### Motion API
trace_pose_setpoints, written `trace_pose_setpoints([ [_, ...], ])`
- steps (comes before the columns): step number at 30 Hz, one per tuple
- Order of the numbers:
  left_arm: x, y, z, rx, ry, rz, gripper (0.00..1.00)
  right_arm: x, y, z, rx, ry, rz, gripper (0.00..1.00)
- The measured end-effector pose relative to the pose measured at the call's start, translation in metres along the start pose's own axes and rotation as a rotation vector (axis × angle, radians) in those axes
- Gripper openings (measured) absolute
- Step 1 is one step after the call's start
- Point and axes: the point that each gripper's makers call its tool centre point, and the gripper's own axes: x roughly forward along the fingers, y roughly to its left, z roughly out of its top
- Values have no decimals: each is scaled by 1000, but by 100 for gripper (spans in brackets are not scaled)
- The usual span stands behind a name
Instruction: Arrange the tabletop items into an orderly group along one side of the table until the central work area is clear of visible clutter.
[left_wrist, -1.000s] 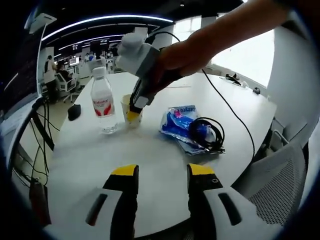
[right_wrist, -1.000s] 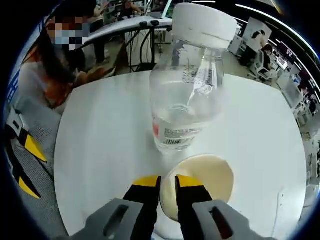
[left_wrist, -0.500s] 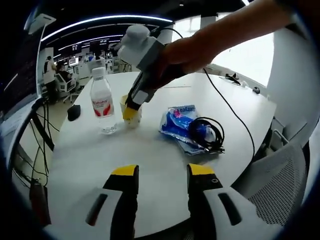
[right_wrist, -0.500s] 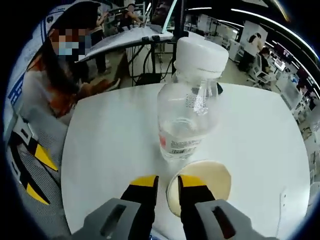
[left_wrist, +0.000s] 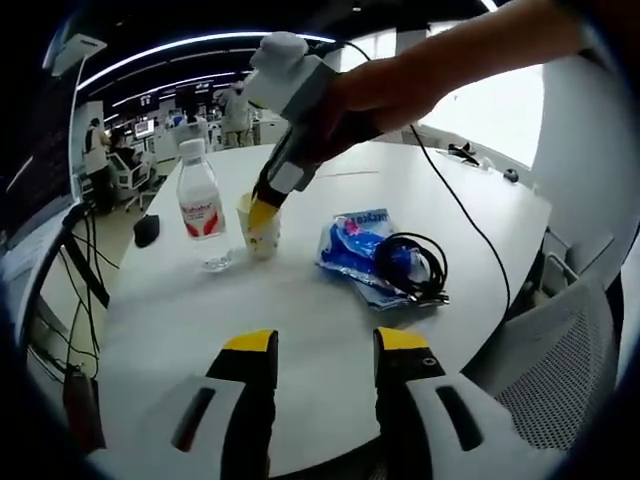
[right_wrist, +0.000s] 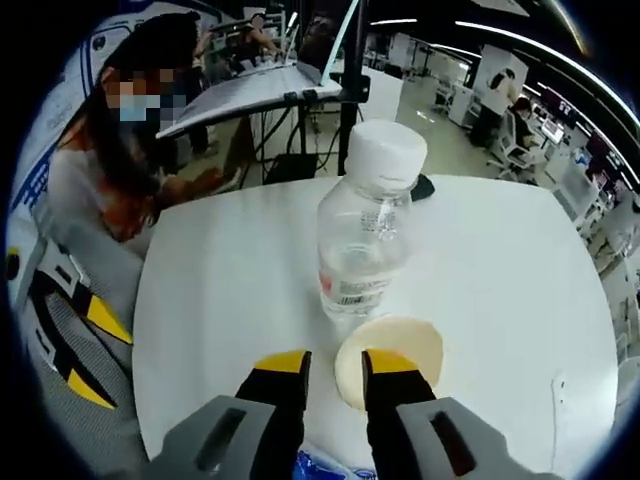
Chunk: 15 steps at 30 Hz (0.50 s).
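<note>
A clear water bottle (left_wrist: 201, 207) with a white cap and red label stands on the white round table (left_wrist: 300, 310). A cream paper cup (left_wrist: 261, 226) stands close beside it. My right gripper (left_wrist: 262, 210), held by a hand, hovers at the cup's rim. In the right gripper view its jaws (right_wrist: 335, 362) are open, the cup's (right_wrist: 395, 342) near rim lies between them, and the bottle (right_wrist: 362, 235) rises just behind. My left gripper (left_wrist: 325, 342) is open over the table's near edge, with nothing between its jaws.
A blue packet (left_wrist: 355, 245) lies right of the cup with a coiled black cable (left_wrist: 412, 265) on it. A black mouse (left_wrist: 147, 228) sits at the far left edge. A grey mesh chair (left_wrist: 560, 350) stands on the right. A person (right_wrist: 105, 150) sits beyond the table.
My right gripper's jaws have parted from the cup's rim and drawn back and up; the cup stays beside the bottle. My left gripper has not moved.
</note>
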Motion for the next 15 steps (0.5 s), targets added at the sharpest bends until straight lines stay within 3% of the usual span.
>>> trace_pose_setpoints([
  [11, -1, -1, -1, 18, 8, 0, 36, -18, 3, -1, 63, -77, -25, 21],
  [15, -1, -2, -1, 17, 7, 0, 36, -27, 7, -6, 158, -134, -41, 23],
])
